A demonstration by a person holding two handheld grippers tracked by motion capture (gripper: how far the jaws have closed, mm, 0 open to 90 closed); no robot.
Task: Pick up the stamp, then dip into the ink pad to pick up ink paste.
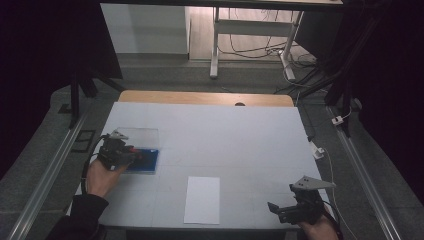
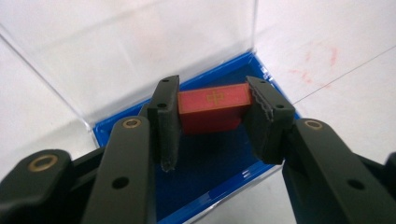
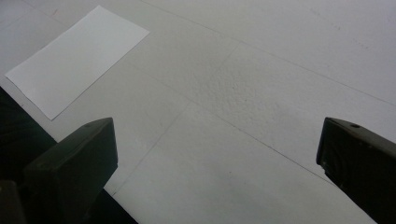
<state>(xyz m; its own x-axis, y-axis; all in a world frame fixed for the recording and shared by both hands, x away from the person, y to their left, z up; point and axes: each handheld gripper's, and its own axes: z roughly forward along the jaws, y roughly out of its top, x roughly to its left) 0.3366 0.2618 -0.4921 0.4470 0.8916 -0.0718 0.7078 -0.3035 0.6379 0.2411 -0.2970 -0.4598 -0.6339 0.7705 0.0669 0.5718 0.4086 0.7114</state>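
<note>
The left gripper [image 2: 212, 114] has its jaws closed on a red block [image 2: 212, 108], one pad flat against each end, so the block spans the whole gap between them. The block bears a small gold mark on its upper face, too fine to read. It sits inside a blue-lined box [image 2: 205, 163], whose dark blue floor shows below and between the jaws; whether the block rests on that floor or hangs just clear of it is hard to judge. Beyond the jaw tips the box's clear lid [image 2: 140, 46] stands raised, its far edge cut off by the frame. In the high view this gripper [image 1: 134, 152] reaches into the box [image 1: 147, 161], and the block itself is hidden there by the gripper's body.

The right gripper [image 3: 217, 154] stands with its jaws wide apart, nothing between them but the bare white table [image 3: 261, 84]. A white sheet of paper [image 3: 77, 58] lies well beyond the left-hand jaw, untouched. In the high view this gripper [image 1: 280, 211] hovers near the table's front edge, its hand partly cut off.
</note>
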